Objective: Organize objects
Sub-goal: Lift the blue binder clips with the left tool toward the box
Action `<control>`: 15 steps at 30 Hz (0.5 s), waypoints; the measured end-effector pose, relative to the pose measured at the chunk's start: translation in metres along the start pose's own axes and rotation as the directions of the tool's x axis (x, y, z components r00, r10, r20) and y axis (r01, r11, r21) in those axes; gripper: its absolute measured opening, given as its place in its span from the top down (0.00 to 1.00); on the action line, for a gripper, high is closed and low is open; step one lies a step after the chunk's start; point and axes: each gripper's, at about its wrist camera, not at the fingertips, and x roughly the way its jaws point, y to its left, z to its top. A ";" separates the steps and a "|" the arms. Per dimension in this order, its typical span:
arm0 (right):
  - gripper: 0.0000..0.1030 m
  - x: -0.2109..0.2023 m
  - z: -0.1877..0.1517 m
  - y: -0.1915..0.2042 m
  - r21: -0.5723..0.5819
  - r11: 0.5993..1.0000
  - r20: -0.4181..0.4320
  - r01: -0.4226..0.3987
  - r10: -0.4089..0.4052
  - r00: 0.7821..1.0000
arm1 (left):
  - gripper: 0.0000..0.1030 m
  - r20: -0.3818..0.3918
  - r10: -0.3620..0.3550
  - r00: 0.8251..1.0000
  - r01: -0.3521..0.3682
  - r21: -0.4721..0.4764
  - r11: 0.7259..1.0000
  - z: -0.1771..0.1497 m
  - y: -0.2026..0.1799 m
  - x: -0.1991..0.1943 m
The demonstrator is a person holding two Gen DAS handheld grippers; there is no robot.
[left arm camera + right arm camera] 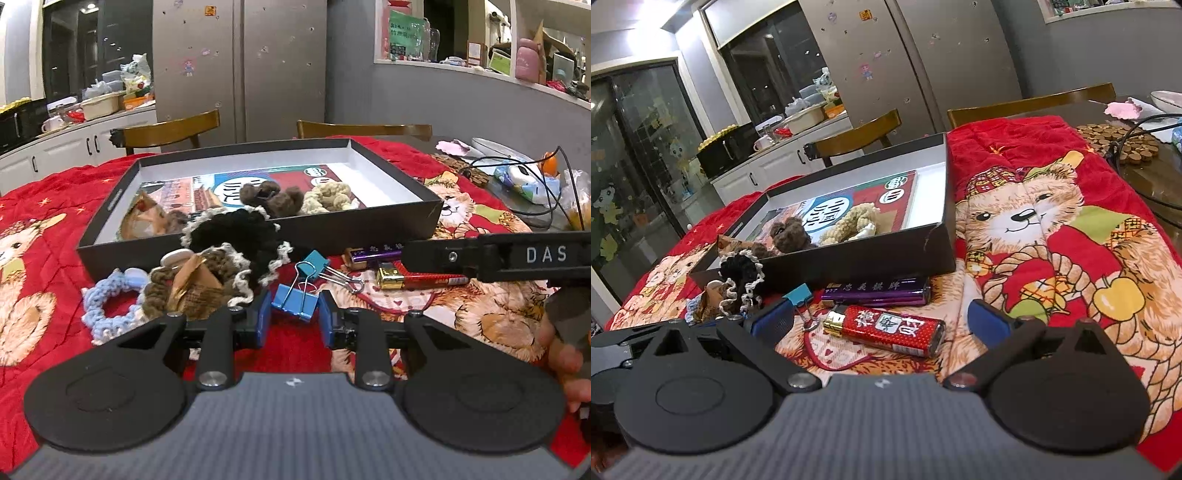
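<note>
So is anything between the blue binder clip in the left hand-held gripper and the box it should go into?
Partly. The left hand-held gripper is shut on the blue binder clip. Ahead of it, a black crocheted scrunchie drapes over the near wall of the black box, with a second, lighter blue clip lying between.

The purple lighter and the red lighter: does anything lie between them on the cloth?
No. In the right wrist view, only bare cloth separates the purple lighter from the red lighter.
</note>
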 end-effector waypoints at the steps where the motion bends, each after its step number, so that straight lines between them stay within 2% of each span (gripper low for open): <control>1: 0.00 0.000 -0.001 0.001 0.005 1.000 0.000 -0.006 0.006 1.000 | 0.69 0.010 -0.001 1.000 0.001 -0.001 1.000 -0.001 0.000 -0.002; 6: 0.00 0.003 -0.003 0.008 -0.013 1.000 -0.007 0.004 -0.004 1.000 | 0.69 0.015 0.030 0.999 -0.030 -0.015 0.999 0.000 0.001 -0.003; 11: 0.00 0.004 -0.002 0.006 0.013 1.000 -0.001 -0.001 0.001 1.000 | 0.69 0.037 0.020 0.999 -0.019 -0.033 0.999 0.001 0.005 -0.007; 15: 0.00 0.007 -0.003 0.011 -0.016 0.999 -0.010 0.027 -0.028 1.000 | 0.69 0.055 0.021 0.998 -0.019 -0.040 0.999 0.001 0.006 -0.009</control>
